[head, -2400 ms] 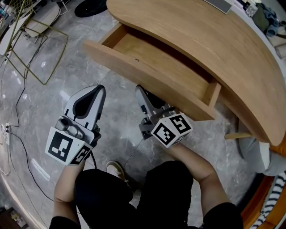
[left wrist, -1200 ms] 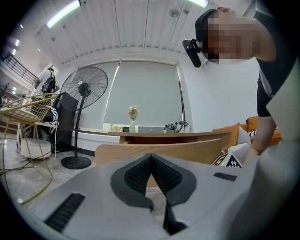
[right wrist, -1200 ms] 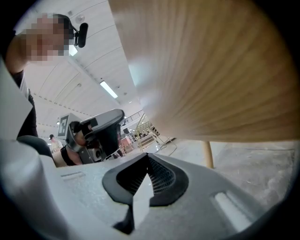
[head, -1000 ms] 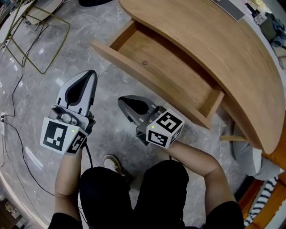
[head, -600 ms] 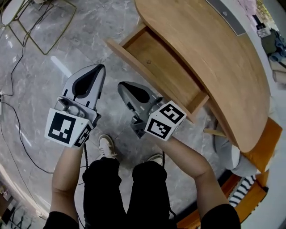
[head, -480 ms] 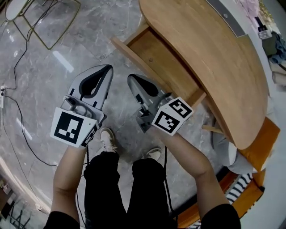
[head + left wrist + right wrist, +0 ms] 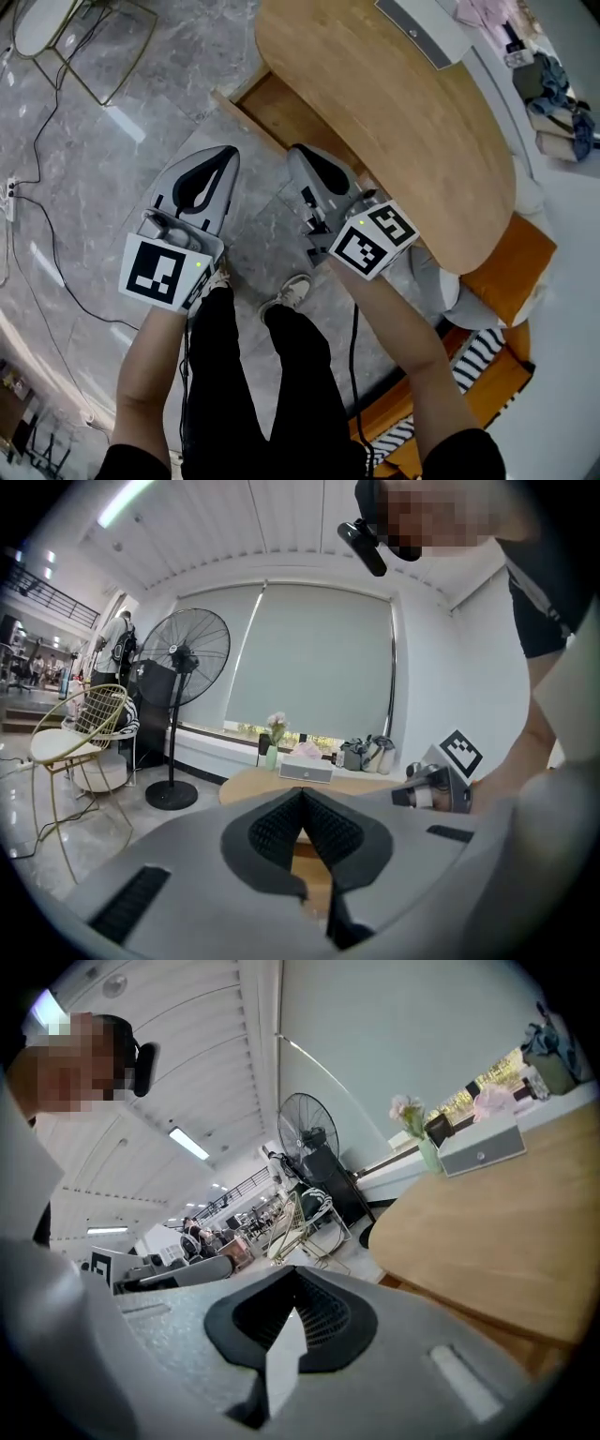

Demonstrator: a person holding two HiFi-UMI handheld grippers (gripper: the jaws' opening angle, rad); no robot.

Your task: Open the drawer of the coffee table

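**Condition.** The drawer (image 7: pixel 270 105) stands pulled out of the bench (image 7: pixel 394 131) on the side facing the person. Its wooden interior is exposed, and the part that shows is empty. The rest of it is hidden behind the right tool (image 7: pixel 300 153). The task reads as complete.

**Tool state.** Both tools are clenched, with nothing between the jaws. The left tool (image 7: pixel 228 153) hangs over the floor (image 7: pixel 112 169) beside the bench, clear of the drawer front. The right tool hangs over the drawer front, close to the bench rim, with no contact visible.

**Hazards.**
1. Drawer knocked shut or skewed. Cause: the person's shoe (image 7: pixel 295 291) stands near the projecting drawer front, so a step toward the bench would meet it.
2. Impact damage. Cause: the right tool, if lowered or swung toward the bench, would strike the drawer front or the bench rim and mark the wood.
3. Drawer pulled free. Cause: no stop is visible, so any further pull away from the bench may bring it off its runners.
4. Snag. Cause: a hanging cable (image 7: pixel 354 328) drops from the right tool past the legs, and a floor cable (image 7: pixel 37 220) lies well apart from the bench on the person's left. A caught foot would jerk a tool into the bench.
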